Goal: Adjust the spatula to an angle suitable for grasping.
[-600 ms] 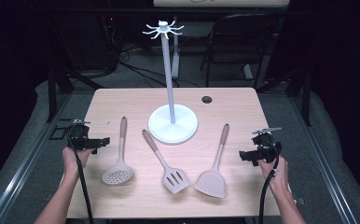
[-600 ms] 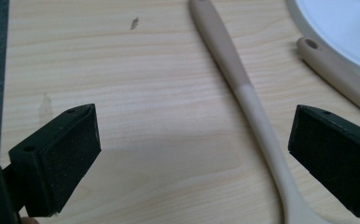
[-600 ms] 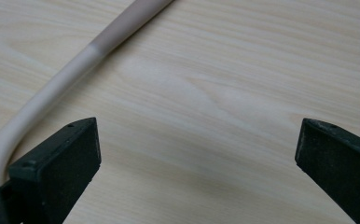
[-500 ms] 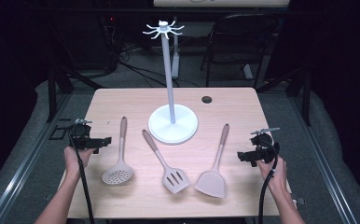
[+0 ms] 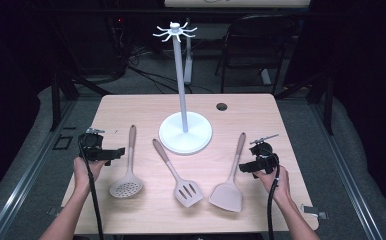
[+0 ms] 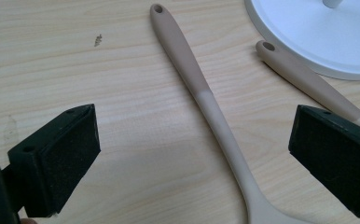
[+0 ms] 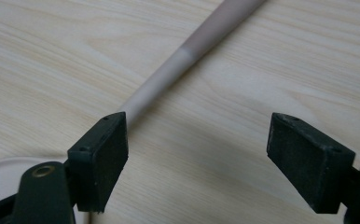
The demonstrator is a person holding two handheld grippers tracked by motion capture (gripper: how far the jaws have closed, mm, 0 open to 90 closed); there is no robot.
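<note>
Both grippers are held released: left gripper (image 5: 112, 152) over skimmer (image 5: 128, 170), right gripper (image 5: 247, 167) beside turner (image 5: 231, 175); handle could be nudged aside if jaws are closed off-centre.

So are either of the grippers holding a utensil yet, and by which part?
No, nothing is held. The left gripper is open over the skimmer handle, and the right gripper is open beside the spatula handle.

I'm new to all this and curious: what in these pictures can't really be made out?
- Skimmer spoon: bowl cut off by the left gripper view's bottom edge.
- Solid turner: blade hidden behind the right claw.
- Rack hooks: too small in the high view to count.
</note>
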